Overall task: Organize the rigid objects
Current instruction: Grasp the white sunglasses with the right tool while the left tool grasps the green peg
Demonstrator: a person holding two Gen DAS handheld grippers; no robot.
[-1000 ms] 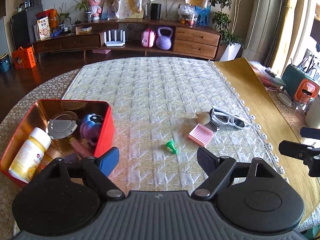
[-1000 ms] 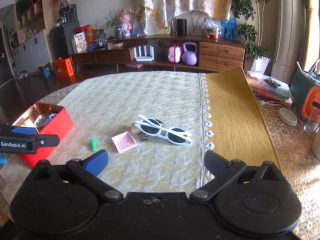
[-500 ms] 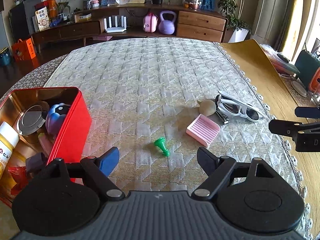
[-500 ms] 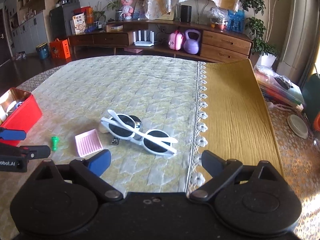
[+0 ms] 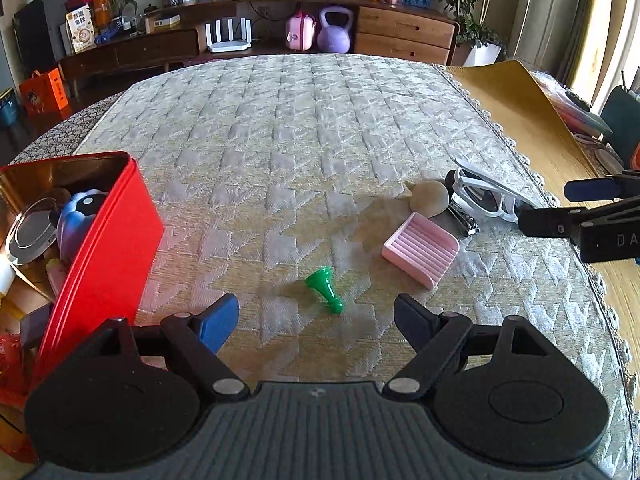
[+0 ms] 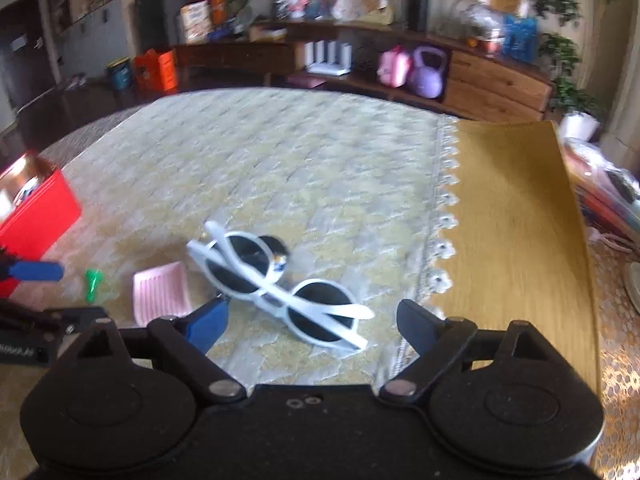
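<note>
A small green pawn [image 5: 325,289] lies on its side on the quilted cloth, just ahead of my open, empty left gripper [image 5: 316,320]. A pink ribbed tray [image 5: 420,249], a beige lump [image 5: 430,199], a metal nail clipper [image 5: 464,220] and white sunglasses [image 5: 486,196] lie to the right. My right gripper [image 6: 312,322] is open and empty, with the sunglasses [image 6: 280,280] lying just ahead of its fingers. The pink tray [image 6: 162,294] and pawn [image 6: 93,283] sit to their left.
A red tin box [image 5: 102,252] at the left holds a blue toy, a round lid and a bottle; it also shows in the right wrist view [image 6: 36,216]. A yellow mat [image 6: 516,216] covers the table's right side. A sideboard stands behind.
Both grippers have moved forward and lower toward the table. The pawn is now close to my left fingers and the sunglasses close to my right fingers. Nothing has been taken hold of.
</note>
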